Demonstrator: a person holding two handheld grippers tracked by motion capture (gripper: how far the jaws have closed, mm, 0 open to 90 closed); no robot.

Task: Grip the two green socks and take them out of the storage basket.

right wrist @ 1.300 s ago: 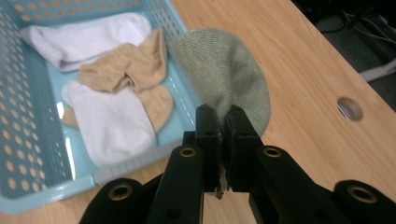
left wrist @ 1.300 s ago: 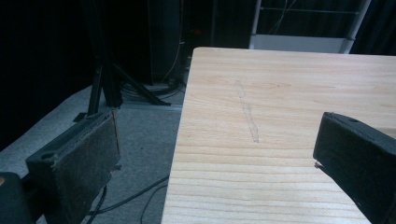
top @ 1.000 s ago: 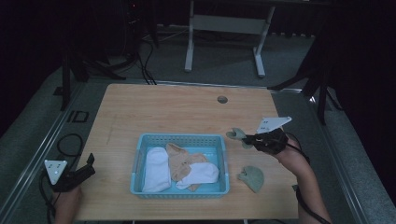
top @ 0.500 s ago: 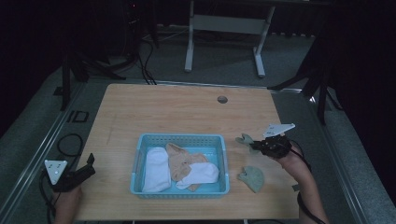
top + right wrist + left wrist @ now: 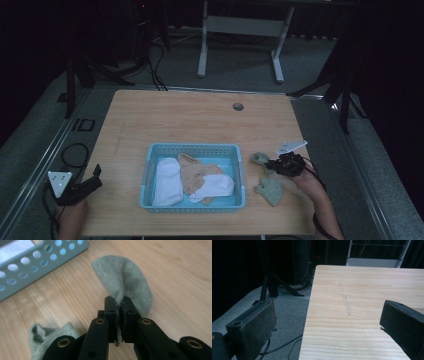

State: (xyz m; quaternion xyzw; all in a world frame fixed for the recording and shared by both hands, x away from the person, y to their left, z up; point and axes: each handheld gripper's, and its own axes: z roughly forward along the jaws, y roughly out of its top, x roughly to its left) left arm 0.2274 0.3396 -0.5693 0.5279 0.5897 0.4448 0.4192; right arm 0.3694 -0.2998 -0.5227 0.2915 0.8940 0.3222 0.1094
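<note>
With my jaws pinched together: right gripper (image 5: 119,305) clamps green sock (image 5: 130,280).
Second green sock (image 5: 270,189): at 6 o'clock of it.
Basket (image 5: 192,148): at 9 o'clock.
Left gripper (image 5: 92,179): jaws wide, holding nothing.

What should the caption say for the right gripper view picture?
Right gripper pinching a green sock over the table, beside a blue basket.

My left gripper (image 5: 327,327) hangs wide open at the counter's (image 5: 367,302) corner edge, one jaw over the grey floor (image 5: 287,317), the other over wood.
</note>
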